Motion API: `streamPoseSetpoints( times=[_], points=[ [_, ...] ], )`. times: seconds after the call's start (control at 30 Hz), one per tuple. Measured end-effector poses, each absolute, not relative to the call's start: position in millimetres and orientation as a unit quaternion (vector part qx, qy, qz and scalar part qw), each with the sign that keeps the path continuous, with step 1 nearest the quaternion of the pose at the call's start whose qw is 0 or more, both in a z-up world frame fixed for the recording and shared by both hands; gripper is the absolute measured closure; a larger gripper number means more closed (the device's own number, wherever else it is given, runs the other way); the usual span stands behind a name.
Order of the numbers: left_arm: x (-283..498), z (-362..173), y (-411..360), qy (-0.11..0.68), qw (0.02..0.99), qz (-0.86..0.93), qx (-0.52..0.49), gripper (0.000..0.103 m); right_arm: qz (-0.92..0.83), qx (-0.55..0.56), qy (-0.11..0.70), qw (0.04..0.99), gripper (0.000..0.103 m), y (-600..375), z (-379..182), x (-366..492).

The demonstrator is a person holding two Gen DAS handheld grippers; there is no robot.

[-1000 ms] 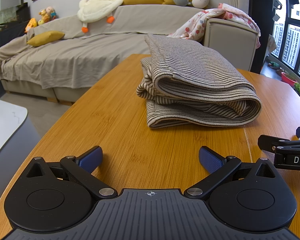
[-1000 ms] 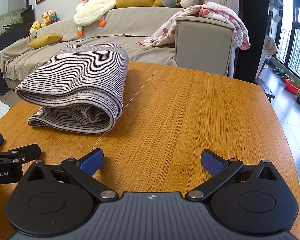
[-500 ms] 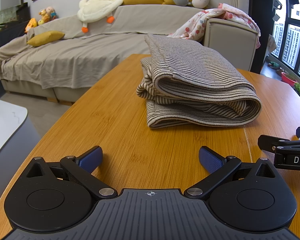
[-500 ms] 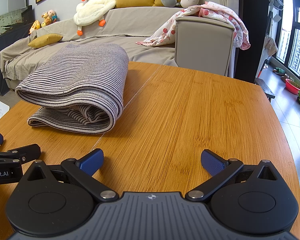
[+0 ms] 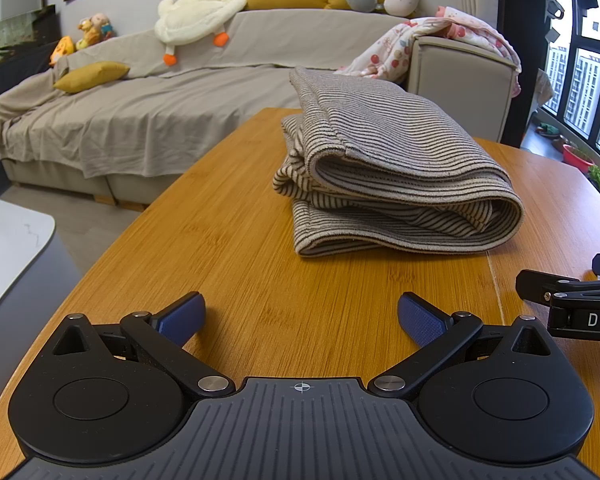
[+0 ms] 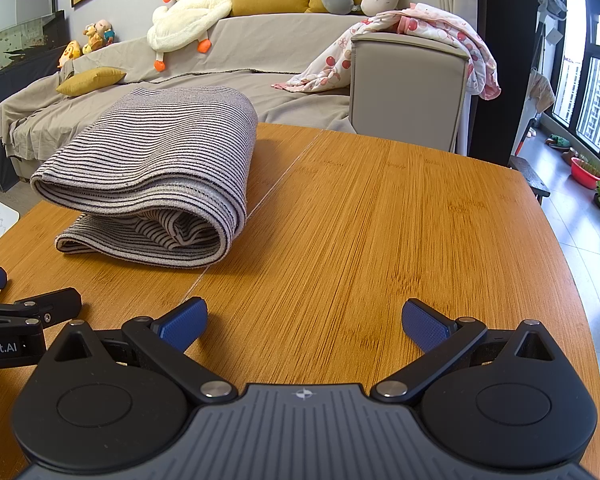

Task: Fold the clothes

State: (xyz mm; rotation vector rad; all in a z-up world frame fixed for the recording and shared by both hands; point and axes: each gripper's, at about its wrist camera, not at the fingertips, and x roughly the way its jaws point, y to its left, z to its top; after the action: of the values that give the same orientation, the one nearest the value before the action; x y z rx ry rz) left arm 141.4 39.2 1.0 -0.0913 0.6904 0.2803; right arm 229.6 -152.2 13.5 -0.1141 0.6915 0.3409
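Nothing has shifted over the last second: both views match the earlier ones, so the hands are simply at rest. That stillness, with the garment already bundled, reads to me as the folding being finished, or nearly so.

Behind everything runs the long sofa (image 5: 148, 120) under its grey cover, a plush goose (image 5: 198, 4) sprawled on its back and a flowered blanket (image 6: 432, 36) slung over the armrest. In front of it stands the wooden table (image 5: 228, 248), its bamboo grain running toward the sofa.

On the table lies the striped garment (image 5: 392, 172), folded over into a thick, soft stack of several layers, with the rounded fold facing the near right and looser edges on the left. It sits well out from both tools, touched by neither.

Nearest, the left gripper (image 5: 301, 318) hangs low over the near edge of the table, blue pads spread wide with nothing between them. The right gripper (image 6: 304, 322) waits just beside it, equally wide and empty, pointed at bare wood to the right of the bundle.

If anything remains, I would guess a light squaring of that ragged left edge.
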Motion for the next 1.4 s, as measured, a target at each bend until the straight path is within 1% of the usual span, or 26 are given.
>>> streamPoseSetpoints(
  times=[1.27, 1.4],
  points=[
    [143.7, 0.2, 37.1, 0.337, 0.930, 0.139, -0.043, 0.000, 0.158, -0.052, 0.337, 0.927, 0.000, -148.9, 13.2, 227.2],
    [145.8, 0.1, 37.3, 0.337, 0.934, 0.112, -0.031, 0.000, 0.157, -0.052, 0.337, 0.927, 0.000, -148.3, 13.2, 226.4]
  ],
)
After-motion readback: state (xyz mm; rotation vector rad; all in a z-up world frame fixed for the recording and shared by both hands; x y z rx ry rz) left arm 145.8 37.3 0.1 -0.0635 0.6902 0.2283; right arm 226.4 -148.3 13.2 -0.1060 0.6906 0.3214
